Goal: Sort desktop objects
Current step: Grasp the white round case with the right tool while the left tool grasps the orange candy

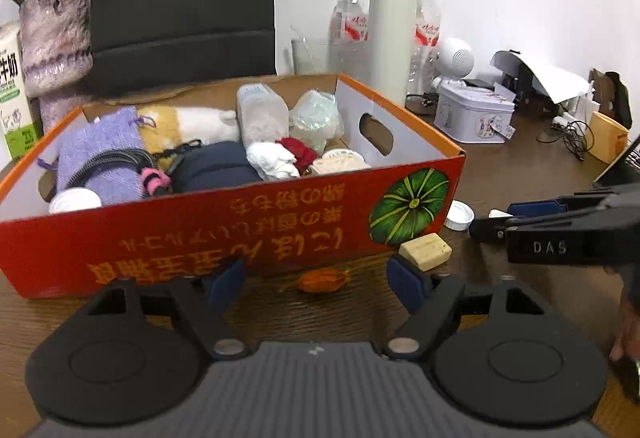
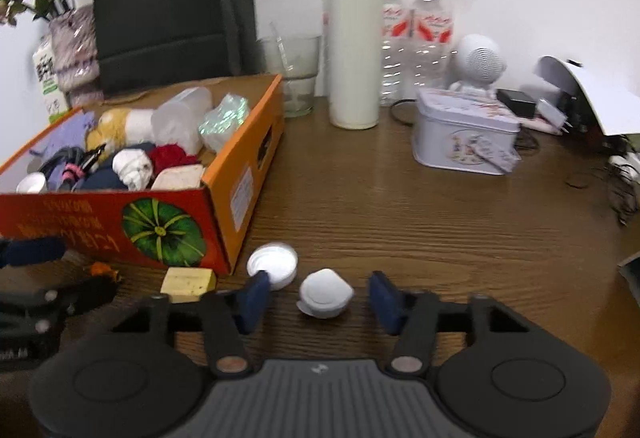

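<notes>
- The orange box point(image 1: 224, 222), printed with a green pumpkin and upside-down Japanese writing, stands full on the wooden desk point(image 2: 400, 206)
- Left gripper point(image 1: 318, 280): jaws apart around an orange pod point(image 1: 322, 280)
- Right gripper point(image 2: 318, 296), marked "DAS": jaws apart, white lump point(image 2: 325, 293) between, untouched
</notes>
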A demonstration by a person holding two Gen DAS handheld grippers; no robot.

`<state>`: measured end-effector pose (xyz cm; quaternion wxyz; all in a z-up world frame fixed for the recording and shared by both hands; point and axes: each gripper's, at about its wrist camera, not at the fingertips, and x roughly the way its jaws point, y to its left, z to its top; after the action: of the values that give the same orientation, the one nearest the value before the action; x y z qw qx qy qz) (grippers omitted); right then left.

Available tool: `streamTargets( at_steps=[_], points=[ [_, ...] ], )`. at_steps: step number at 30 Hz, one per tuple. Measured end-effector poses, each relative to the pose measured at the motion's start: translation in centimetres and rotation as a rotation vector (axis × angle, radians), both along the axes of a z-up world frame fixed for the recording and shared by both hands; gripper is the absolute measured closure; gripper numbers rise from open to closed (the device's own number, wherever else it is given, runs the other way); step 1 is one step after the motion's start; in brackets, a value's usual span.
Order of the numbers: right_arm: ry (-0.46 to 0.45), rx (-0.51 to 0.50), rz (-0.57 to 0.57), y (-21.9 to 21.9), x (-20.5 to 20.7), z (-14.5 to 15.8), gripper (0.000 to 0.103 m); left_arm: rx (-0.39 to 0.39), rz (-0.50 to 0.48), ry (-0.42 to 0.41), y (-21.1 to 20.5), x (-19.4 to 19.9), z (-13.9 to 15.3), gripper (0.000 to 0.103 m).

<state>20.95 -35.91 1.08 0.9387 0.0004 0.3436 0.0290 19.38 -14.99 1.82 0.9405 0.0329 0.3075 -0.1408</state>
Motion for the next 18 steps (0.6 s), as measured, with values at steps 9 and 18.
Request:
streamTargets(
  at_steps=[9,18],
  points=[
    [-0.012,0.014,0.051,0.5,-0.8,0.3,0.076,0.021,0.069,0.024,-0.9,-0.6,-0.6,0.062],
    [-0.106,0.092,0.016,0.9,-6.8,3.6,0.076,-0.012,0.114,0.021,1.0,-6.3,0.9,0.062]
  ],
)
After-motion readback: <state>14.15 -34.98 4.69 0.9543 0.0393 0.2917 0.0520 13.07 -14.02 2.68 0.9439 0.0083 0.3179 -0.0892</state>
